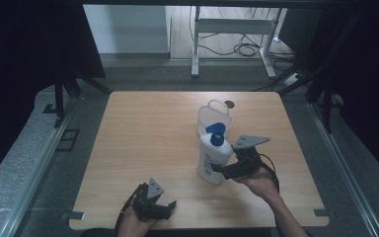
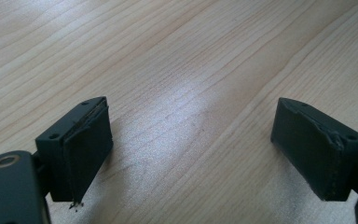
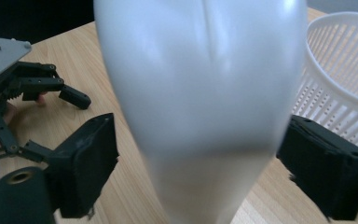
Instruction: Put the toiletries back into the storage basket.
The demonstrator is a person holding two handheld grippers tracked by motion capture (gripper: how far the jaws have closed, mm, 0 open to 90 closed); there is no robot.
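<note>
While you had the right gripper point(image 1: 219, 169) around the white bottle point(image 1: 211, 159), standing just near of the basket point(image 1: 214, 117), the pads looked barely seated, left one maybe not touching. That slick bottle could've slipped or tipped. Left gripper point(image 2: 191, 154) sat spread wide over bare table point(image 1: 143, 143).

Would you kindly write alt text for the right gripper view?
A white plastic bottle stands close up between the right gripper's two black jaws, with a small gap at each side. A white slotted basket sits behind at right; the left gripper rests on the wooden table at left.
</note>
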